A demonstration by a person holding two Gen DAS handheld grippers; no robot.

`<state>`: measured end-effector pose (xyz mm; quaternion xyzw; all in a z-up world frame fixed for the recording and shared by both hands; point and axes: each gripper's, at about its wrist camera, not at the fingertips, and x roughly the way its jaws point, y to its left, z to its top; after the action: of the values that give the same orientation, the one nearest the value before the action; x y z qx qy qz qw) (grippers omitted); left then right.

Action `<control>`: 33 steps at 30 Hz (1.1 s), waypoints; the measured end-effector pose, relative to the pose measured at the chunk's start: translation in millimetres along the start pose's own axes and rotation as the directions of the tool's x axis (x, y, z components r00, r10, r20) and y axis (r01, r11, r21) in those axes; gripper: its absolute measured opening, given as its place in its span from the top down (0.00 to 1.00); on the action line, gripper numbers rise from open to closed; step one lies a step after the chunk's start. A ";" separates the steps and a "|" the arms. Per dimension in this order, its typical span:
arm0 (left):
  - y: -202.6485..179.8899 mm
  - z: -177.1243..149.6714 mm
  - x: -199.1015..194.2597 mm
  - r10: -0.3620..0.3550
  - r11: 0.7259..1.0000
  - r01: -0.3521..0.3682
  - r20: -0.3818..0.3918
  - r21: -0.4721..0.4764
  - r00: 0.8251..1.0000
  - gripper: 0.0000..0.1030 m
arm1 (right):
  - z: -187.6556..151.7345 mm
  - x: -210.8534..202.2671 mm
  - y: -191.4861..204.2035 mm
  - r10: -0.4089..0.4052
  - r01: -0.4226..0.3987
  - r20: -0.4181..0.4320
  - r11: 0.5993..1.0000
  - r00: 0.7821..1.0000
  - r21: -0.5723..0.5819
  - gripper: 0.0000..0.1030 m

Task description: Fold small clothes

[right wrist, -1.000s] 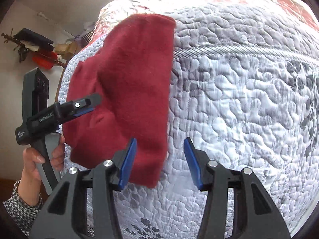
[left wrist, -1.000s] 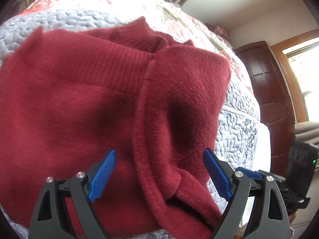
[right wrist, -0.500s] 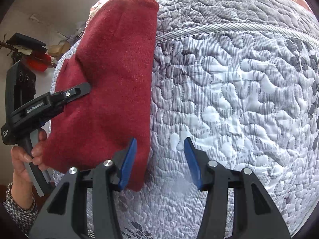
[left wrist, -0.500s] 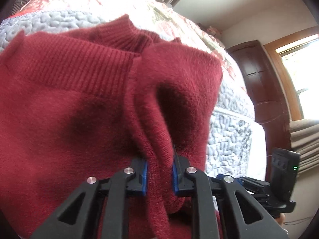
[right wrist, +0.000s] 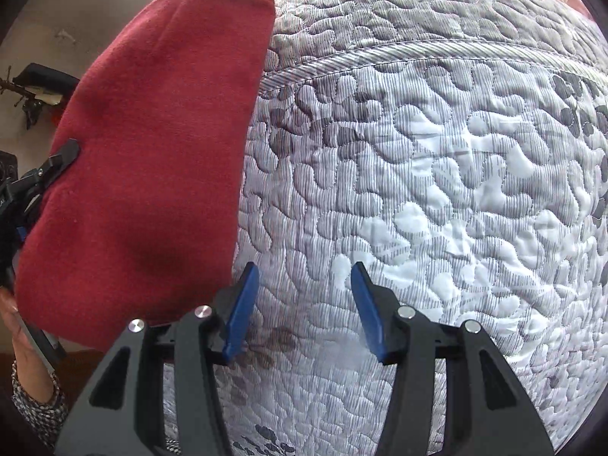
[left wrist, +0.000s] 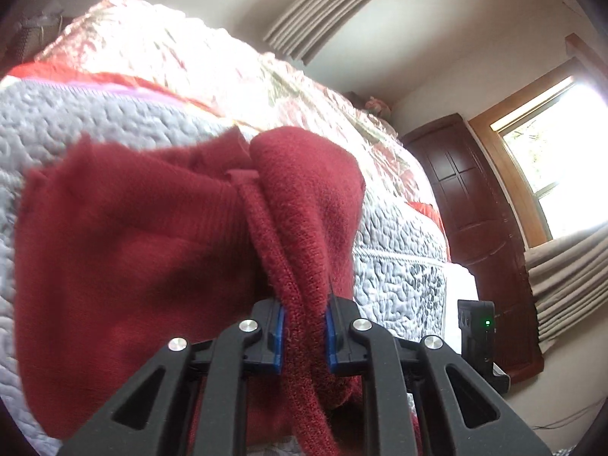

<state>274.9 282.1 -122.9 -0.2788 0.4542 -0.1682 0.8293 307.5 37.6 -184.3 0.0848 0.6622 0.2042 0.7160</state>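
A small dark red knitted sweater (left wrist: pixel 125 250) lies on the grey quilted bedspread (left wrist: pixel 76 121). My left gripper (left wrist: pixel 304 336) is shut on a bunched fold of its edge and lifts that part off the bed. In the right wrist view the same sweater (right wrist: pixel 152 152) rises at the left, partly raised. My right gripper (right wrist: pixel 304 311) hovers open over bare quilt (right wrist: pixel 437 190) just right of the sweater's lower edge, holding nothing. The left gripper's body (right wrist: pixel 34 186) peeks out behind the cloth, with a hand (right wrist: pixel 15 326) on its handle.
A floral red and cream cover (left wrist: pixel 190 57) lies further up the bed. A dark wooden door (left wrist: pixel 475 209), a bright window (left wrist: pixel 551 152) and curtains (left wrist: pixel 570 285) stand beyond the bed's right side. Dark items hang on the wall (right wrist: pixel 34 91) at left.
My left gripper closed on the sweater's fold and has lifted it upward. The right gripper stayed open and now sits just right of the sweater's edge instead of astride it.
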 end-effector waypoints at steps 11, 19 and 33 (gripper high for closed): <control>85.7 21.7 -78.5 0.194 0.981 -0.191 0.065 -0.041 0.979 0.85 | 1.8 12.1 46.3 0.010 -0.012 -0.024 0.997 1.000 -0.077 0.51; 152.8 -3.9 -51.1 0.278 0.950 -0.278 -0.023 -0.141 0.960 0.84 | 5.1 31.5 85.1 0.005 -0.012 -0.049 0.989 0.999 -0.146 0.51; 125.0 -37.4 -86.1 0.269 0.955 -0.276 -0.071 -0.112 0.961 0.28 | 4.9 63.0 147.1 0.020 -0.038 -0.092 0.980 0.996 -0.197 0.47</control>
<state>200.8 414.8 -159.3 -0.2587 0.5203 -0.0321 0.8132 288.3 196.6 -183.7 0.0135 0.6686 0.2829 0.6875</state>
